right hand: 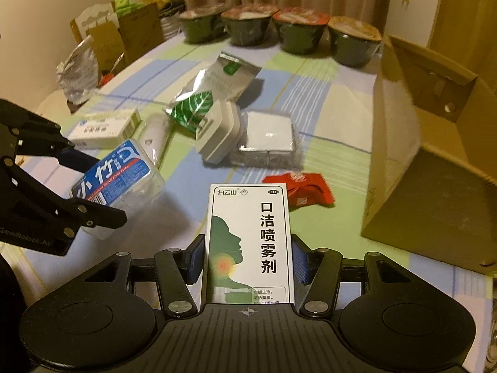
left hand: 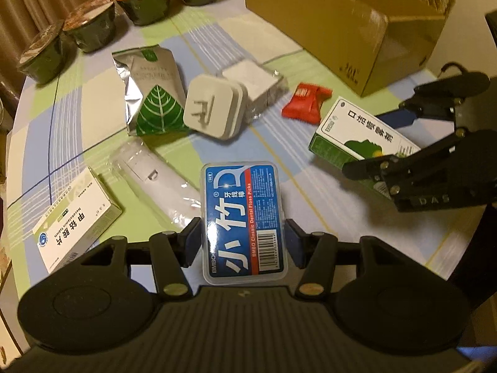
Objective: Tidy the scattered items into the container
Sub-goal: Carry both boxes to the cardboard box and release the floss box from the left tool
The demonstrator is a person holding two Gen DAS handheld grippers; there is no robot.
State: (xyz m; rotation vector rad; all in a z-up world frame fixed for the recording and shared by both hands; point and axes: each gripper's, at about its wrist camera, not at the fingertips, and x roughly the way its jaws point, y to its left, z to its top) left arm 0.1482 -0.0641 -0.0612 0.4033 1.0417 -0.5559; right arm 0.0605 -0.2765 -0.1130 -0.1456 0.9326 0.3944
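Note:
My left gripper point(left hand: 243, 242) is shut on a blue floss pick box point(left hand: 243, 217) and holds it above the table; the box also shows in the right wrist view point(right hand: 119, 175). My right gripper point(right hand: 247, 258) is shut on a white and green mouth spray box point(right hand: 248, 245), seen from the left wrist view point(left hand: 357, 130) too. The open cardboard box point(left hand: 341, 21) stands at the back right of the table and also shows in the right wrist view point(right hand: 435, 155). On the table lie a white plug adapter point(left hand: 214, 108), a silver leaf pouch point(left hand: 152, 93), a red packet point(left hand: 307, 102) and a white medicine box point(left hand: 74, 217).
Several dark green lidded bowls point(left hand: 90, 28) line the far table edge. A clear-wrapped white pad point(left hand: 257, 84) lies behind the adapter, and a clear-wrapped tube point(left hand: 155, 183) lies near the medicine box. Bags and crumpled foil point(right hand: 77, 68) sit beyond the table's left edge.

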